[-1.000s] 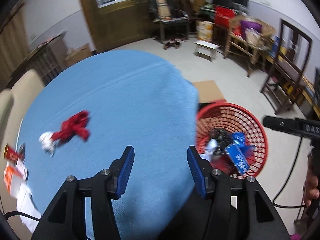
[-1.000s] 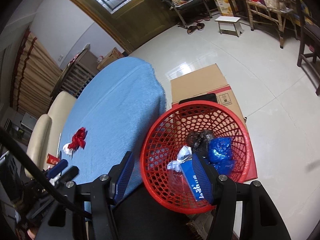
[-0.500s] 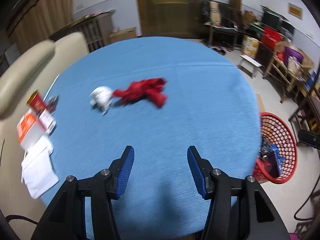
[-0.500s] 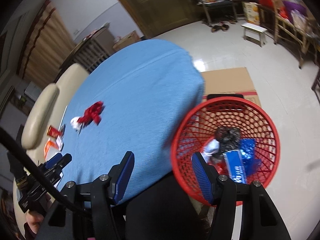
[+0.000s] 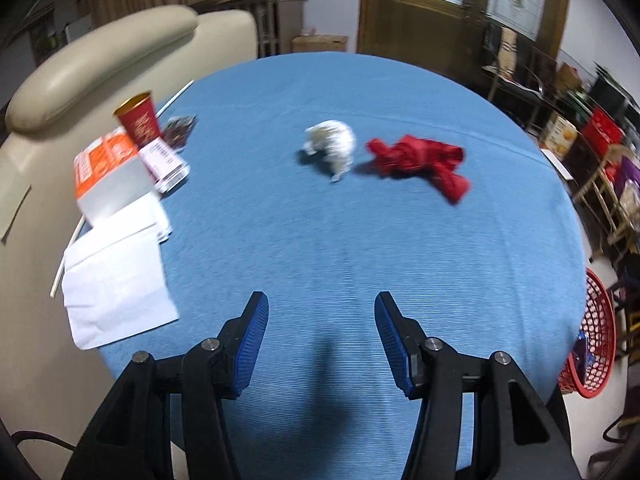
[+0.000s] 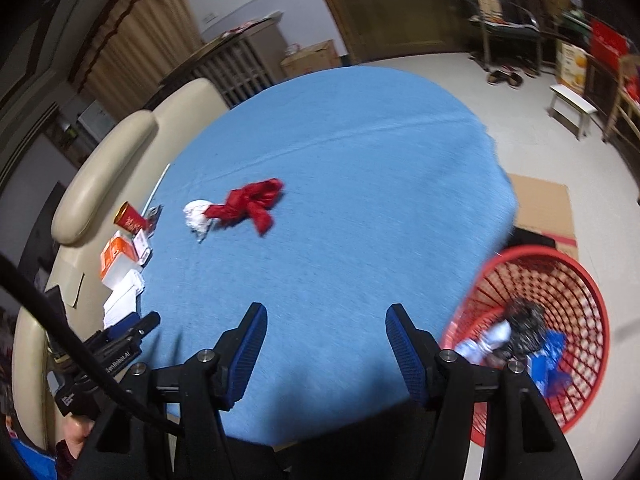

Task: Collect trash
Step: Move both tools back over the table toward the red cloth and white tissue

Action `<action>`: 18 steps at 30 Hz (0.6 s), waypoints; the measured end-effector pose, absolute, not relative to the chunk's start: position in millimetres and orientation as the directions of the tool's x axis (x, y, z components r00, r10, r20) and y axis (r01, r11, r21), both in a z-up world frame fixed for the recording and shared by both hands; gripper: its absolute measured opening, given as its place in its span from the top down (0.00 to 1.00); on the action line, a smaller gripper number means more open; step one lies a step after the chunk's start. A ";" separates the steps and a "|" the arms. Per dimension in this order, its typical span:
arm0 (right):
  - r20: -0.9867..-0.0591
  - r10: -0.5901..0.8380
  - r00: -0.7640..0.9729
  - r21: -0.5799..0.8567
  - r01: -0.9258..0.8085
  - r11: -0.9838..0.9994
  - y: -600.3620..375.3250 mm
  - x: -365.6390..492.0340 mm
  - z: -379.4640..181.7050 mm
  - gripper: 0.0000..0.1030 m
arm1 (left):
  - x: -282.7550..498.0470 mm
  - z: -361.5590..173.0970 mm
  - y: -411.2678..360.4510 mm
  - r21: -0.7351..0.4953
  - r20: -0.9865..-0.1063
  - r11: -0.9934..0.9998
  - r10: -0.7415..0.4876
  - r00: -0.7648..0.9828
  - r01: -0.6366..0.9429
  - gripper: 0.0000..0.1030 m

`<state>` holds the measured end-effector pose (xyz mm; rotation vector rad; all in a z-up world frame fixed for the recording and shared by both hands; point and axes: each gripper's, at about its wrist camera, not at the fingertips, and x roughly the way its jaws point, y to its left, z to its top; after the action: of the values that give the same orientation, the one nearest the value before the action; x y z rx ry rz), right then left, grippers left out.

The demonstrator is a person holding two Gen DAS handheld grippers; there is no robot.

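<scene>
A crumpled white paper ball [image 5: 334, 145] and a crumpled red wrapper [image 5: 420, 160] lie side by side on the round blue table [image 5: 320, 240]. Both show in the right wrist view too, the ball [image 6: 198, 214] left of the wrapper [image 6: 250, 205]. My left gripper [image 5: 321, 334] is open and empty over the near part of the table, well short of them. My right gripper [image 6: 326, 340] is open and empty over the table's near edge. A red mesh basket [image 6: 560, 300] holding several pieces of trash stands on the floor at the right.
A red cup [image 5: 139, 122], an orange and white box [image 5: 106, 172] and white papers [image 5: 116, 272] sit at the table's left edge. A cream sofa [image 5: 100, 60] stands behind them. Flat cardboard [image 6: 540, 208] lies on the floor beyond the basket. Chairs and shelves line the far right.
Both grippers have swung left, away from the basket and toward the table. The ball and wrapper now sit nearer the middle of both views. Both grippers stay open.
</scene>
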<state>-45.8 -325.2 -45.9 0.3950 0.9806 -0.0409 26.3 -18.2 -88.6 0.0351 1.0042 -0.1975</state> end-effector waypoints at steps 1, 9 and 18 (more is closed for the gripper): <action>-0.815 0.150 0.560 0.307 0.197 0.931 -319.7 -37.9 -46.4 0.36 | 28.1 -90.6 -13.7 -0.063 -0.843 0.983 -0.144 0.518 0.171 0.45; -0.802 0.218 0.557 0.301 0.062 0.952 -280.2 28.7 -55.6 0.36 | 43.4 -103.8 13.6 -0.089 -0.861 0.989 -0.135 0.491 0.116 0.45; -0.789 0.330 0.519 0.336 -0.084 0.938 -254.0 133.3 -83.4 0.36 | 61.5 -102.7 21.6 -0.087 -0.867 0.991 -0.128 0.483 0.107 0.45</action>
<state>133.3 -254.0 -83.4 0.2704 0.9976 0.2518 61.5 21.6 -102.7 -0.0219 1.0577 -0.1429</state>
